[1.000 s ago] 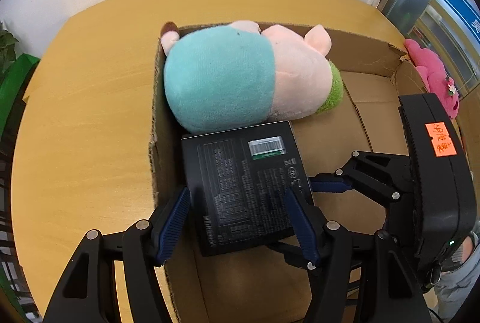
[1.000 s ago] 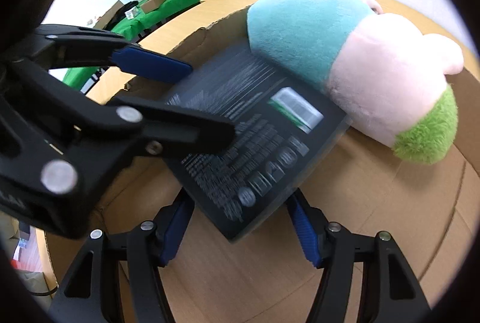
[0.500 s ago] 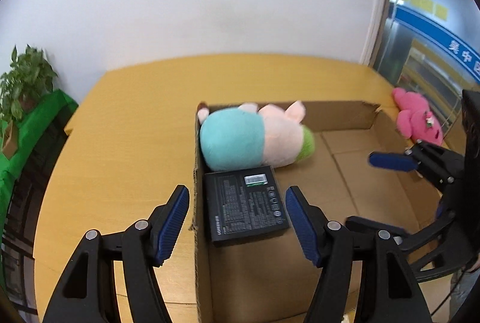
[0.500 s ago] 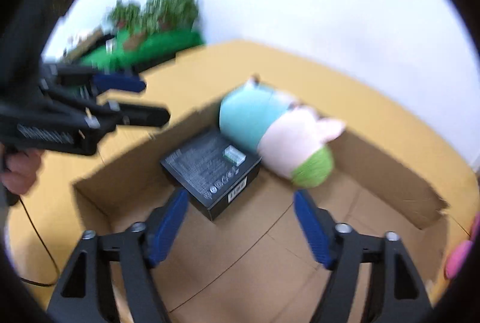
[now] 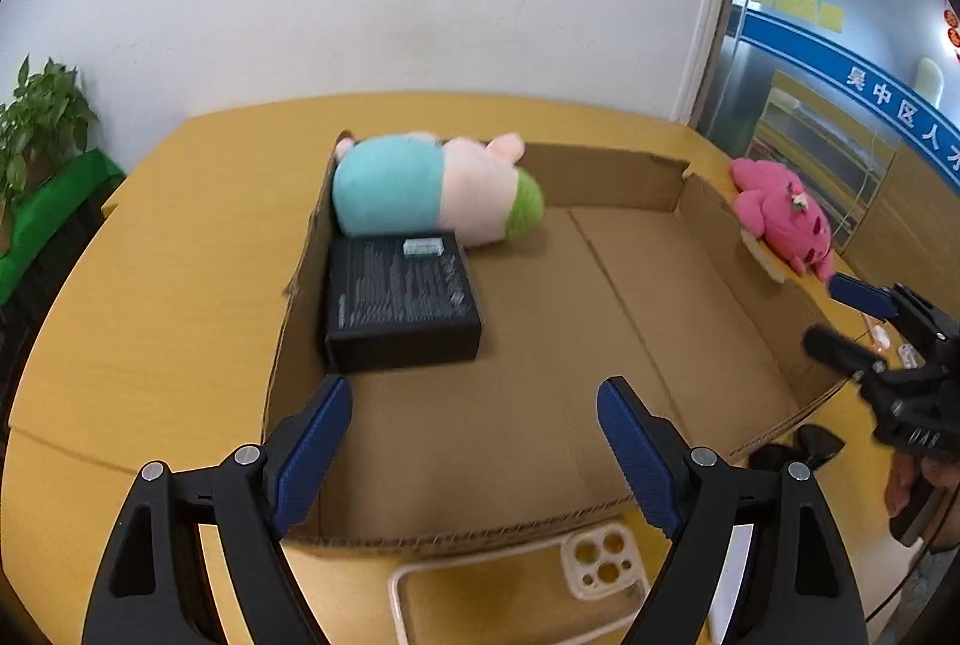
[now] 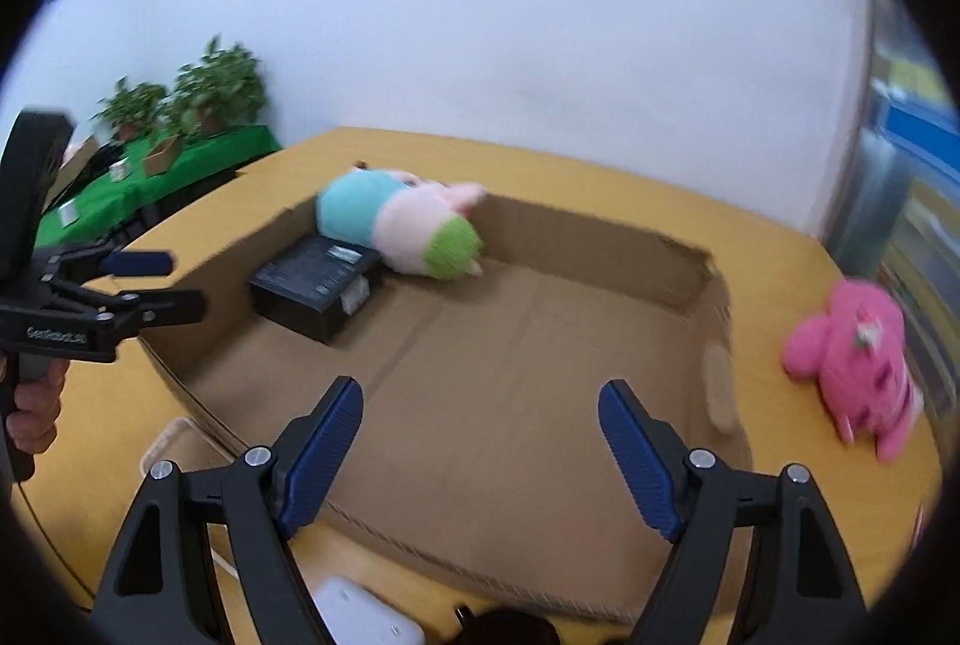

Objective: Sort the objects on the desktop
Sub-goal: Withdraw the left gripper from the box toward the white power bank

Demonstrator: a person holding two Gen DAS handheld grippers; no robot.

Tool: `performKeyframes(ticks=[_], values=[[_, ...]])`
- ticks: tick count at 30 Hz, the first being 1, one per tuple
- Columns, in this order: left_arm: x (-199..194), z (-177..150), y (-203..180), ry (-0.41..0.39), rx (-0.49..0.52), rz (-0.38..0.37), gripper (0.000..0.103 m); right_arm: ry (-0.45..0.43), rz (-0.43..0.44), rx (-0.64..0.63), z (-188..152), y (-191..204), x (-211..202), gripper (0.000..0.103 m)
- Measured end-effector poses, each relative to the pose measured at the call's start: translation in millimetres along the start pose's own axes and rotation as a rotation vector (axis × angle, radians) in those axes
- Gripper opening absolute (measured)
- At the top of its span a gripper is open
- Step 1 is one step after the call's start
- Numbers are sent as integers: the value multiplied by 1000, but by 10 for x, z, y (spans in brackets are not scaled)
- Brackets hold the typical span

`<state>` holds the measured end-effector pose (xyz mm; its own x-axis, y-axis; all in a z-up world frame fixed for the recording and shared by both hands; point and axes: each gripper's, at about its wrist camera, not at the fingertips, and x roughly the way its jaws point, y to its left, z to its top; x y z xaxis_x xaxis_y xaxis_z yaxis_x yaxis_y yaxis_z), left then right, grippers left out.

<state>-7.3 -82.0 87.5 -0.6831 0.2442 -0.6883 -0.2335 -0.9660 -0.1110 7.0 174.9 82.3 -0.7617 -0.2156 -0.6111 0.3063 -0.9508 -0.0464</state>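
Note:
A shallow cardboard box (image 5: pixel 600 177) (image 6: pixel 600 249) lies on the yellow table (image 5: pixel 168 255). In its far left corner are a teal, pink and green plush (image 5: pixel 432 192) (image 6: pixel 402 219) and, against it, a black carton (image 5: pixel 402 297) (image 6: pixel 315 285). A pink plush (image 5: pixel 786 219) (image 6: pixel 858 357) sits on the table just outside the right wall. My left gripper (image 5: pixel 474 393) hovers above the near wall, its jaws opening with nothing between them. My right gripper (image 6: pixel 480 390) is open and empty over the box's near right part.
A cream phone case (image 5: pixel 600 555) lies on the table in front of the near wall, and a white flat object (image 6: pixel 360 615) shows below the right gripper. Potted plants (image 6: pixel 210 87) stand on a green table beyond the far left. A white wall is behind.
Both grippers let go of the black carton, which now rests in the box beside the teal plush. They pulled back and up from it, and their jaws spread wider.

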Motion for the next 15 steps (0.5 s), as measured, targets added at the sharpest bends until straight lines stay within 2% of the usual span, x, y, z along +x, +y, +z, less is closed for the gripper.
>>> performKeyframes(ticks=[3,4,5,6,7,8,9,12,13,14,15], values=[[2,-109,7,-5,-9,35,87,42,4,111,-215,-285,-35,76],[7,-131,20,-7,-21,37,86,44,-5,131,-273,-344,-62,68],[11,-147,28,-6,-31,35,86,46,-11,142,-317,-382,-83,50],[17,-161,30,-5,-39,33,75,50,-7,149,-353,-404,-89,38],[33,-172,20,1,-38,31,39,53,2,153,-385,-416,-102,11],[64,-178,6,23,-29,29,18,55,7,156,-406,-422,-113,5],[116,-186,-10,55,-21,26,3,53,9,160,-420,-425,-131,5],[90,-231,-81,45,-13,24,4,59,-11,170,-443,-430,-150,5],[60,-237,-100,30,-14,18,11,60,-13,173,-447,-438,-145,15],[48,-235,-101,21,-21,4,20,64,-13,178,-453,-453,-131,35],[46,-229,-92,18,-28,-4,48,68,-14,181,-464,-472,-128,46]])
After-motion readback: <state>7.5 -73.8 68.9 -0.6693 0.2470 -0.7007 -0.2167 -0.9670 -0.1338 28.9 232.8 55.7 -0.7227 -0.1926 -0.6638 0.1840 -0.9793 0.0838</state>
